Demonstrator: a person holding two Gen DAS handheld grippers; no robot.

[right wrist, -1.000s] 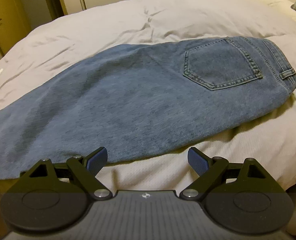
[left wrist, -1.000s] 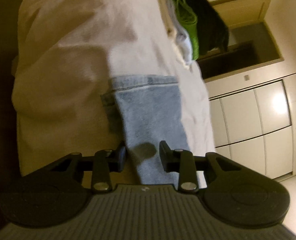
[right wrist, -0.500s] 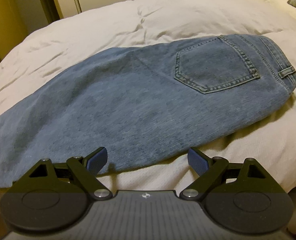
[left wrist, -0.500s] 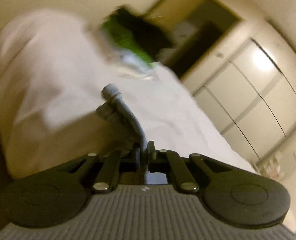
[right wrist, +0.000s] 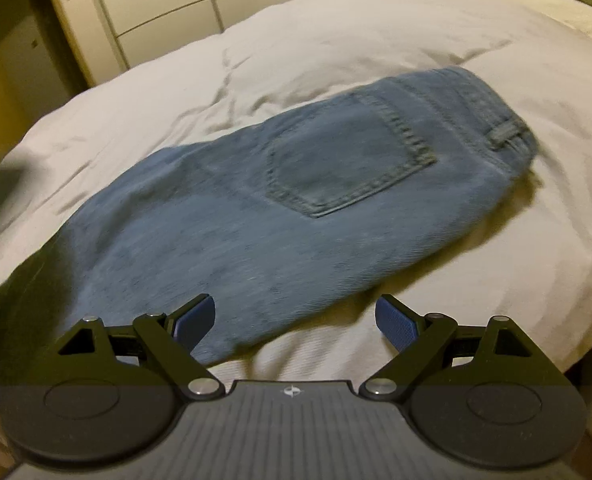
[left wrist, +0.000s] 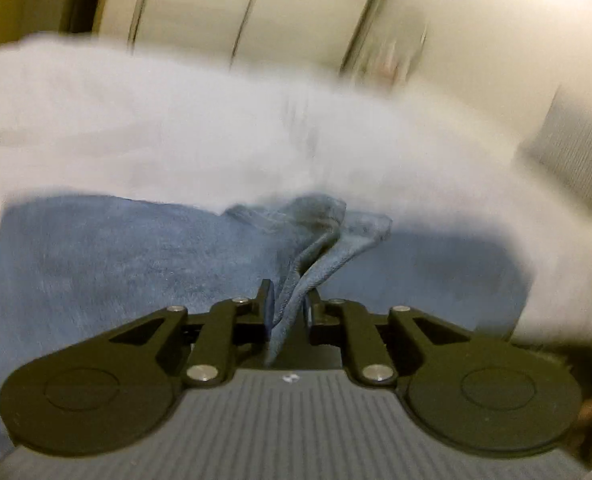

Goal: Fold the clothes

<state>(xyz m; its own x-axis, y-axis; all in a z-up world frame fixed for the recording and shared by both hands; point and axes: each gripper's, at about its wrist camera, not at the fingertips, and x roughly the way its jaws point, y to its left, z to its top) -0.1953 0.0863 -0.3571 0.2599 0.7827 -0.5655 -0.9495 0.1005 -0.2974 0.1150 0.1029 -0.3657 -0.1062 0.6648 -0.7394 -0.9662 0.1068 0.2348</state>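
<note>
The jeans (right wrist: 296, 200) lie flat on the bed (right wrist: 336, 40), just ahead of the right gripper (right wrist: 294, 318), with one back pocket (right wrist: 348, 168) facing up and the waistband far off toward its right jaw. They are soft and bendy, but thick and a bit heavy, so I think they will hang and drag when lifted. The cloth looks rough, not slippery, and it will not break. The hem end and the waistband look like the best spots to grab, since the edges there are thick and sewn.

The left gripper (left wrist: 289, 304) has its jaws squeezed tight on a bunched end of the jeans (left wrist: 320, 240), and the cloth sticks up between them. The rest of the denim spreads out to both sides of those jaws. That picture is blurry.

The right gripper has its jaws wide apart and holds nothing. The near edge of the jeans sits just past them.

I count one pair of jeans, one pocket showing, one bed and two grippers. Behind the bed stand pale cupboard doors (right wrist: 167, 0).
</note>
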